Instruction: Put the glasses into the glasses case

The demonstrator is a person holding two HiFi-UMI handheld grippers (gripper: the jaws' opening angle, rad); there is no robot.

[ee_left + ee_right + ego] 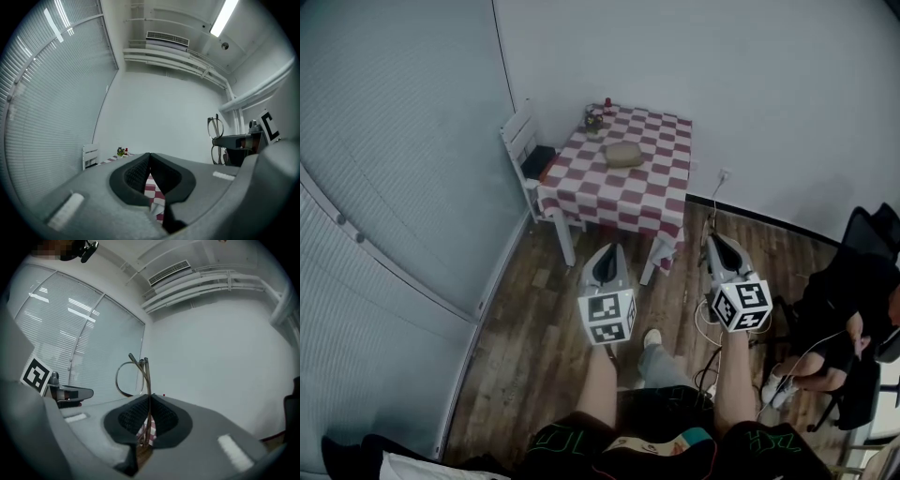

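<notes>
Wire-framed glasses pinched in the right tongs, with the case far ahead on a checked surface.

Ahead and left of the left tongs (150,159), a white slatted chair (522,141) stands against a square surface (628,202) draped in red-and-white checked cloth. The left tongs, grey-bodied with black cross-hatched pads, are pressed together with nothing between them. The glasses case (623,155), a rounded olive-tan oblong, lies on the cloth, well ahead of both tongs across the wood-plank floor (534,328). The right tongs (149,401) are clamped on the glasses (148,380), a thin metal frame with rounded rims standing upright above the pads. Right of the right tongs, a person (834,347) sits in a dark chair.
</notes>
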